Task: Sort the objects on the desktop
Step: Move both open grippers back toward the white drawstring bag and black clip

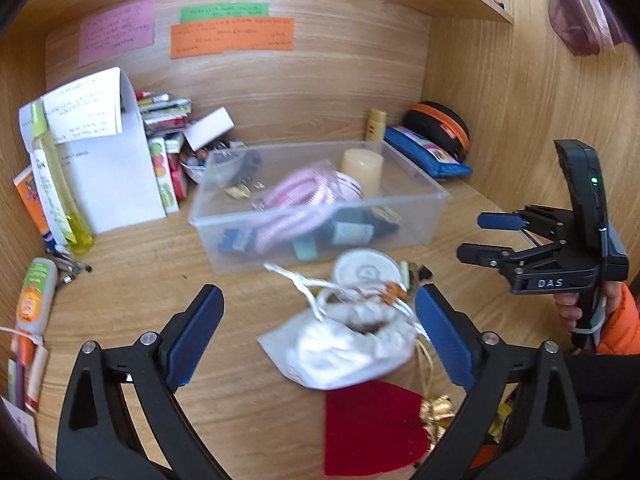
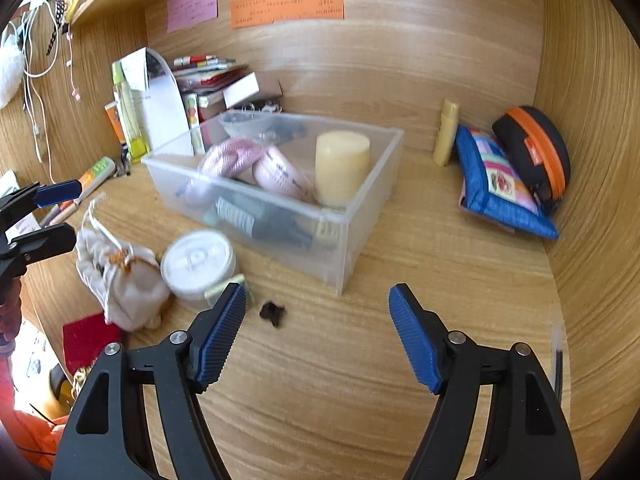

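A white drawstring pouch (image 1: 352,344) lies on the wooden desk, ahead of my left gripper (image 1: 318,296). That gripper is wide open and its pads are clear of the pouch. A white round lidded jar (image 1: 366,268) sits behind the pouch, in front of the clear plastic bin (image 1: 436,208). The bin holds a pink cord (image 1: 304,196), a cream cylinder (image 1: 362,168) and small bottles. My right gripper (image 2: 316,292) is open over bare desk, with nothing between its fingers. A small black scrap (image 2: 272,312) lies by its left finger. The right wrist view shows the pouch (image 2: 120,280), jar (image 2: 198,260) and bin (image 2: 356,248).
A red felt piece (image 1: 372,428) lies under the pouch's near edge. A blue pouch (image 2: 492,184) and a black-orange case (image 2: 536,148) lean in the back right corner. Bottles (image 1: 52,184), papers and boxes crowd the back left. An orange sleeve (image 1: 616,320) shows behind the right gripper (image 1: 480,236).
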Demonstrator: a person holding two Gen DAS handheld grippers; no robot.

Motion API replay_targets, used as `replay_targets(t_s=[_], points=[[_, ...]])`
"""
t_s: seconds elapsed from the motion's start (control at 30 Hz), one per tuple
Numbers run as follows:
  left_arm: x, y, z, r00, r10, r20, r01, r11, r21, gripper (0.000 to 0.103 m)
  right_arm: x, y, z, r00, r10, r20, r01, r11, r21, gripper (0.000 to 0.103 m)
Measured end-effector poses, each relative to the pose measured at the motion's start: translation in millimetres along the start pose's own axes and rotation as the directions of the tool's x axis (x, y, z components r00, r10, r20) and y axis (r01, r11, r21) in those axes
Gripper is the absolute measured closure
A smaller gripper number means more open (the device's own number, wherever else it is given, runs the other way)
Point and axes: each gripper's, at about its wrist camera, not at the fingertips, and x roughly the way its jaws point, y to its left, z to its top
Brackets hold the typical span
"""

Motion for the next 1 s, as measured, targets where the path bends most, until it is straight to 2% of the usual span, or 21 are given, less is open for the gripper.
replay_targets(t_s=[0.17, 0.3, 0.6, 0.77, 0.83, 0.97, 1.0], points=[[10, -15, -11, 0.999, -0.01, -0.04, 0.011, 1.0, 0.022, 0.005, 4, 0, -10, 1.0, 0.009, -0.022, -0.009, 1.0, -0.005, 0.032], [27, -19, -20, 0.993, -0.041, -0.113, 0.042, 0.999, 0.008, 0.005, 10, 2, -15, 0.999, 0.009, -0.042, -0.01, 1.0, -0.021, 0.032], [56, -18, -23, 0.977, -0.009, -0.214, 0.011, 1.0, 0.008, 0.005, 29, 11, -17, 0.996, 0.037, -0.087, -0.044, 0.996, -0.077, 0.033], [72, -15, -21, 0.968, 0.023, -0.249, -0.019, 1.0, 0.017, 0.005, 43, 16, -14, 0.989, 0.065, -0.13, -0.079, 0.991, -0.105, 0.047], [74, -15, -21, 0.968, 0.037, -0.249, -0.03, 0.999, 0.029, 0.004, 49, 19, -13, 0.985, 0.083, -0.149, -0.1, 0.989, -0.112, 0.058], [77, -12, -18, 0.97, 0.036, -0.241, -0.033, 0.999, 0.017, 0.004, 53, 22, -9, 0.983, 0.097, -0.155, -0.117, 0.985, -0.124, 0.063], [77, -11, -18, 0.971, 0.032, -0.235, -0.032, 0.999, 0.006, 0.004, 54, 22, -9, 0.982, 0.102, -0.156, -0.122, 0.985, -0.122, 0.068]])
